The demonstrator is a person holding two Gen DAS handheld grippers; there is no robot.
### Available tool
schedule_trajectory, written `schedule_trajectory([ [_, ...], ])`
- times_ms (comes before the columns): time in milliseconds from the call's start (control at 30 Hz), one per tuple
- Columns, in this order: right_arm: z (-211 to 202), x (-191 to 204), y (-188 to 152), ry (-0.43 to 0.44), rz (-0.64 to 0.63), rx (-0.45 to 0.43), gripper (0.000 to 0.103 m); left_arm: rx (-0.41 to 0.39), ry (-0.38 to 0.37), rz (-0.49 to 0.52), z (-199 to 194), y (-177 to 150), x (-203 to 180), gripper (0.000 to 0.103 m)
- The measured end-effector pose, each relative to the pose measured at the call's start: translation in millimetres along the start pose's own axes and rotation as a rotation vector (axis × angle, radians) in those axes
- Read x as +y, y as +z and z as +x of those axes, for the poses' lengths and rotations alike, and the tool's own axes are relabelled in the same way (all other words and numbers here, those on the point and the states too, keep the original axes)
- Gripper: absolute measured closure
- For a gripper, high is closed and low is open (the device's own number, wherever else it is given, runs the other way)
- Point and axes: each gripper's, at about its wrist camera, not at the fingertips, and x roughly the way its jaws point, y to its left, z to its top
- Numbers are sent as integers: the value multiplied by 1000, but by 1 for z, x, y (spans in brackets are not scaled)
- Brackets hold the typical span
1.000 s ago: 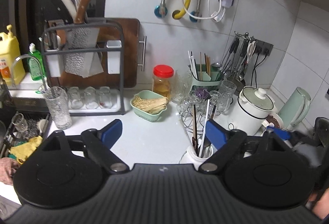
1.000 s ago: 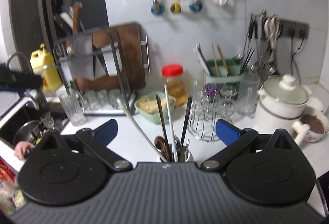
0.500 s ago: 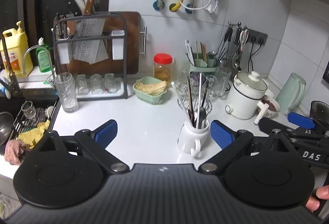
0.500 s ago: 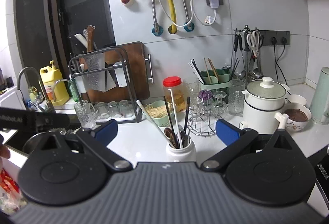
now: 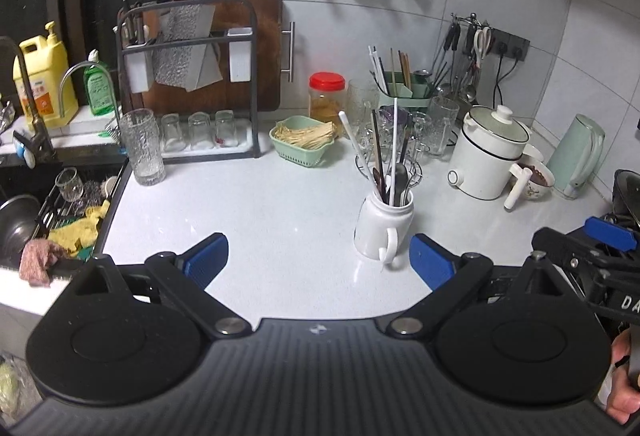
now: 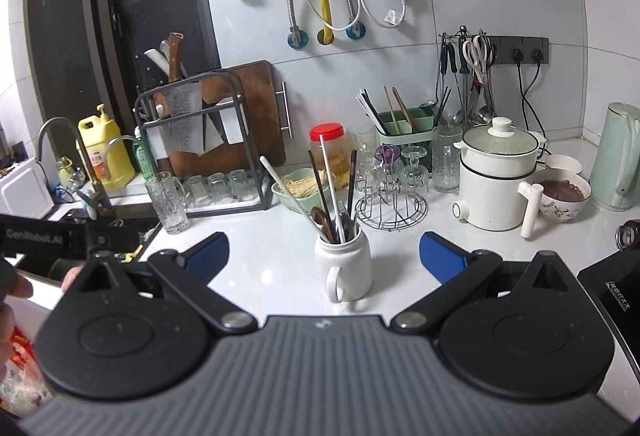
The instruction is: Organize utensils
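The white mug (image 6: 343, 261) full of utensils (image 6: 335, 196) stands on the tabletop (image 6: 264, 236), right in front of your right claw (image 6: 322, 253), between its wide-apart blue tips. Your left claw (image 5: 318, 261) is wide apart and empty too, but the mug sits by its right tip. The sticks stand tall and lean. Your right claw is nearer.
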Motion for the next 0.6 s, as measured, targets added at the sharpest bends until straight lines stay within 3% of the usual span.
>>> schedule_trajectory([
  [600,4,5,-10,11,7,39,0,20,40,-16,-4,-12,5,4],
])
